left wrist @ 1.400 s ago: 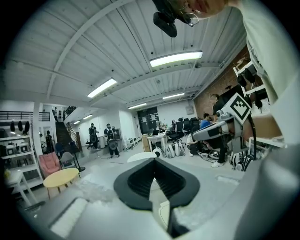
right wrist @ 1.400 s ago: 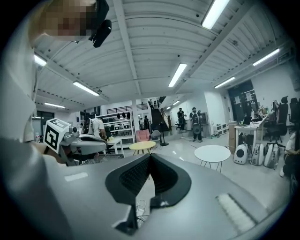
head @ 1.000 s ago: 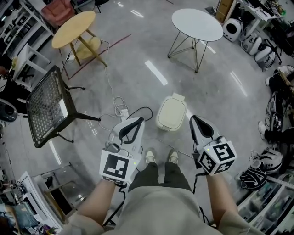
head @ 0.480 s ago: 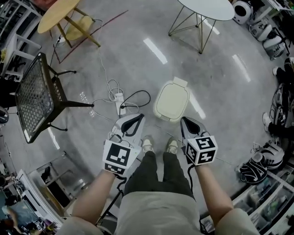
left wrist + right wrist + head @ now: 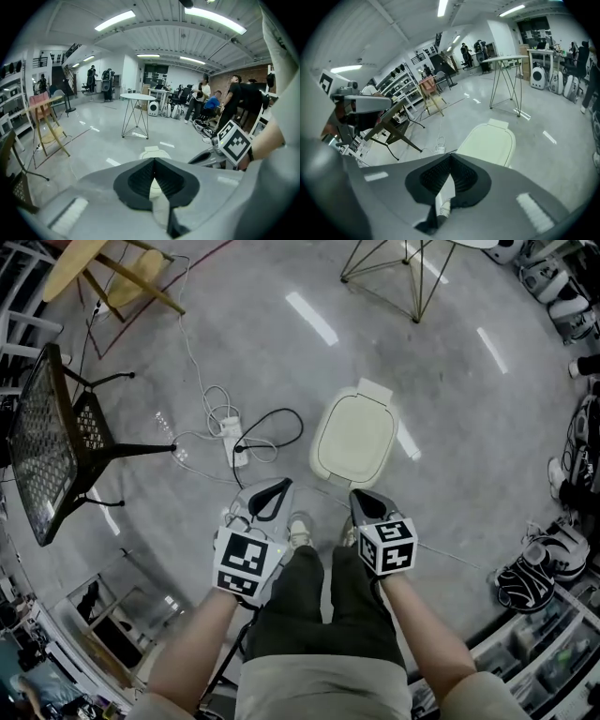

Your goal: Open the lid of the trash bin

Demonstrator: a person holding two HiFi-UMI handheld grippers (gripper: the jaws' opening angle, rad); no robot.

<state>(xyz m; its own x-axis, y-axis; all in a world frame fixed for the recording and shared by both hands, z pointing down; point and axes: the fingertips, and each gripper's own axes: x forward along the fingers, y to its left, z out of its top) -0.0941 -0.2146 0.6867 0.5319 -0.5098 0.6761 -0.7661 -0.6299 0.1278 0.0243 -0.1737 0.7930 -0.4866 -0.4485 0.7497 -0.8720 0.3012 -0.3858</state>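
Observation:
A cream trash bin [image 5: 354, 442] with its lid down stands on the grey floor just ahead of the person's shoes. It also shows in the right gripper view as the trash bin [image 5: 489, 143], and a sliver of the trash bin [image 5: 151, 153] appears past the left jaws. My left gripper [image 5: 271, 487] hangs shut and empty to the bin's lower left, well above the floor. My right gripper [image 5: 360, 497] is shut and empty too, just below the bin's near edge in the head view. Neither touches the bin.
A white power strip with cables [image 5: 230, 432] lies on the floor left of the bin. A black mesh chair [image 5: 52, 442] is tipped at the far left. Wire table legs [image 5: 394, 273] stand beyond the bin. Shoes and bags [image 5: 539, 568] crowd the right edge.
The head view has tipped further down and forward, so the bin now sits nearer the picture's middle. Both grippers stay shut and have drawn closer together near the person's legs.

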